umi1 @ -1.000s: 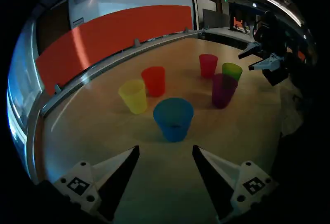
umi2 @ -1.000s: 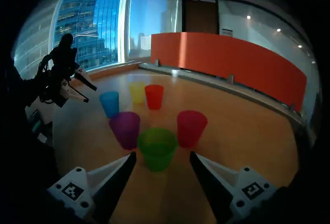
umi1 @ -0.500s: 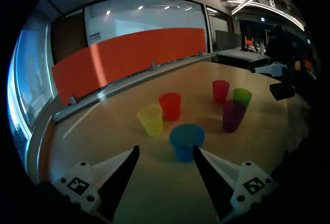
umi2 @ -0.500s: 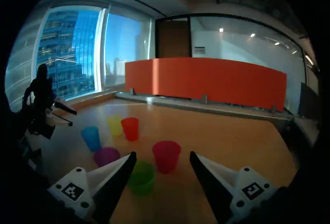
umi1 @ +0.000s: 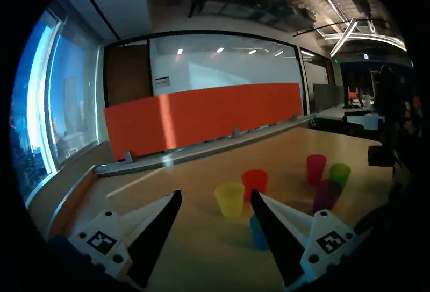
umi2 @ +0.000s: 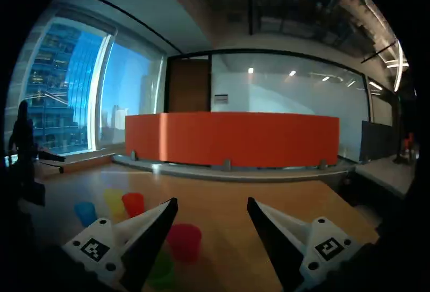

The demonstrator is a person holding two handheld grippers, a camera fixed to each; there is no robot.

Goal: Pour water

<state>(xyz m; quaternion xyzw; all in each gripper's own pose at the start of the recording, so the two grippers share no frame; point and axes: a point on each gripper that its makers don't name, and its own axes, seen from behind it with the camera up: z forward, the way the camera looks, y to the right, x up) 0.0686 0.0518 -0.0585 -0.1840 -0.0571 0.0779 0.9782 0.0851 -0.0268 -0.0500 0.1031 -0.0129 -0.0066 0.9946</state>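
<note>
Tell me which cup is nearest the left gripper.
The blue cup, partly behind the left gripper's jaws; even the yellow cup stands farther back.

Pretty dim indoors overall. Daylight comes through the big windows (umi2: 70,98) on the left, washed-out blue, and a sunlit stripe lands on the orange panel (umi1: 204,117). Ceiling strip lights (umi1: 349,26) glare a little. The purple cup (umi1: 325,195) goes murky in shadow. Fisheye bends everything near the edges.
</note>
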